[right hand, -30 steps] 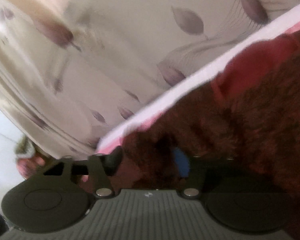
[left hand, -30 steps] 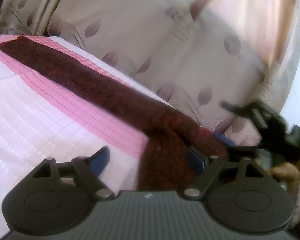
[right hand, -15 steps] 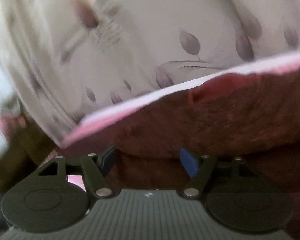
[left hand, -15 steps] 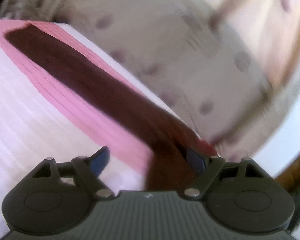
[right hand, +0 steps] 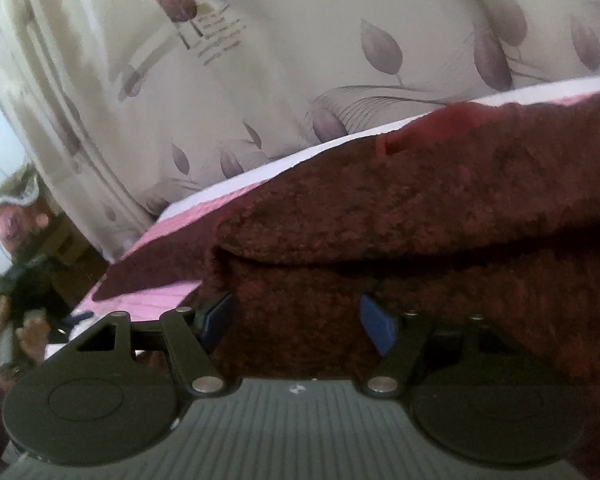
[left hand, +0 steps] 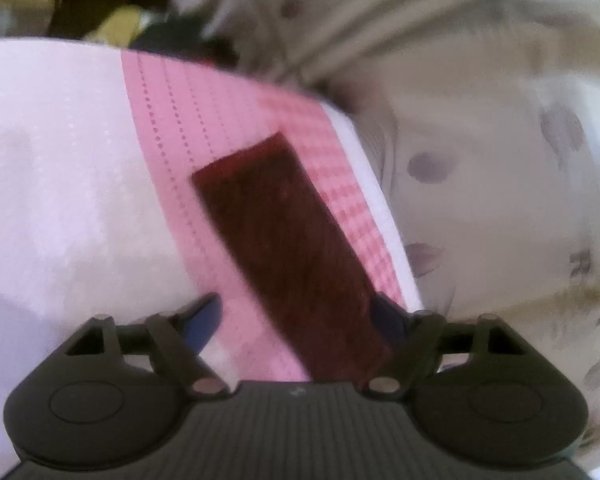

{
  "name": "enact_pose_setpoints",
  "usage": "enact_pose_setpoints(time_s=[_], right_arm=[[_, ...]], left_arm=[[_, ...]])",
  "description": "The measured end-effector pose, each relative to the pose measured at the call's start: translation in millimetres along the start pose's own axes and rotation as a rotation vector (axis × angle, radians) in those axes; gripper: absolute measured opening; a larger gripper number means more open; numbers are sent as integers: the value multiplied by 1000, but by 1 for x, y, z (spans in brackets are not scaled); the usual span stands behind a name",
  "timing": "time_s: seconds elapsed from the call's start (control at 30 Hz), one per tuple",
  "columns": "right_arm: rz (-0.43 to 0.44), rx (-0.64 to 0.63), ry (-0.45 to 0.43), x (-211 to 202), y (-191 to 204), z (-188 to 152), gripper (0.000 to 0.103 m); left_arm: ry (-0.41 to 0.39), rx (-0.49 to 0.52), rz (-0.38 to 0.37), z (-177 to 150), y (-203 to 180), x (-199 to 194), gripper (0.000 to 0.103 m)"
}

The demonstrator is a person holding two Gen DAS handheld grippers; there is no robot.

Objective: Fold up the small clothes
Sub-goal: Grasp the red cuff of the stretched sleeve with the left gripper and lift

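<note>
Mid-fold, by the look of it: the dark red scarf lies in a long strip on the pink band of the bedsheet, close to the sheet's curtain-side edge, and in the right wrist view one layer of the scarf already sits doubled over another. The left gripper stands wide apart, the strip running up between its blue pads with the right-hand pad touching or nearly touching the scarf's edge; nothing pinched there. The right gripper is also spread, its pads pressed into or just against the fuzzy pile at the fold, though whether any cloth is truly nipped I cannot tell, as the jaws look open around it. Next move, I'd judge: close on the near end of the scarf and carry it along the strip toward the far end, keeping the edges lined up. The leaf-print curtain hangs just beyond the sheet.
</note>
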State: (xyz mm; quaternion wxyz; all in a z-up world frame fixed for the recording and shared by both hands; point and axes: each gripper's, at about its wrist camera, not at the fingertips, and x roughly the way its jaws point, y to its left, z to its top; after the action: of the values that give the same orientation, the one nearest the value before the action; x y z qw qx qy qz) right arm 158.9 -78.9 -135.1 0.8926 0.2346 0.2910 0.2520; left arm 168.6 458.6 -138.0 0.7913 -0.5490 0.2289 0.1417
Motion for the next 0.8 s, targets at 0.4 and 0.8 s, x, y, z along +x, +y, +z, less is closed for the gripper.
enact_pose_setpoints(time_s=[0.4, 0.8], right_arm=[[14, 51, -10, -1, -8, 0, 70], [21, 124, -43, -7, -19, 0, 70]], left_arm=[[37, 47, 11, 29, 3, 51, 8], [-176, 558, -269, -64, -155, -14, 8]])
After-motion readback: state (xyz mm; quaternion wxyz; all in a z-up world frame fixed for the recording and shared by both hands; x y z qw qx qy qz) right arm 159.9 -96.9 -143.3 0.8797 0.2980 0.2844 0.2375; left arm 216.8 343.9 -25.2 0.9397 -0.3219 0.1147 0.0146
